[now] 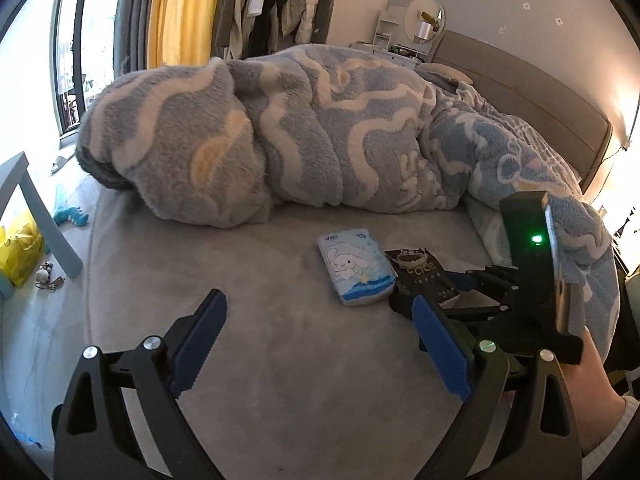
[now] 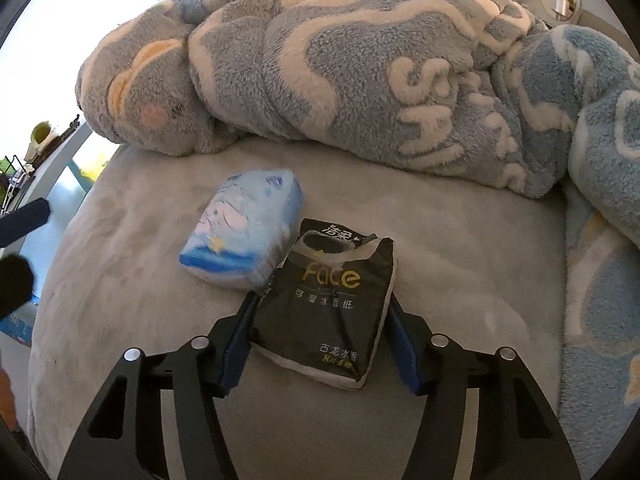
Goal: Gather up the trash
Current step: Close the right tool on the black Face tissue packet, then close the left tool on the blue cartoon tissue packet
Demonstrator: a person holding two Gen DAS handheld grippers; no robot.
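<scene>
Bed (image 2: 120, 280) with grey cover, left to right: left gripper (image 1: 316, 344), jaws apart on nothing; blue tissue pack (image 2: 240, 236) with cartoon bunny; touching it on the right, black "Face" tissue pack (image 2: 328, 304), torn open at its far end, white edges showing, right gripper (image 2: 320, 340) jaws clamped on its sides. Fluffy blue blanket (image 2: 340, 60) piled at the far side.

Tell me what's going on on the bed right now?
A person holds a gripper in each hand. The right gripper is clamped on the black tissue pack, which lies on the grey bedsheet against the blue tissue pack. The left gripper hovers open and empty nearby.
</scene>
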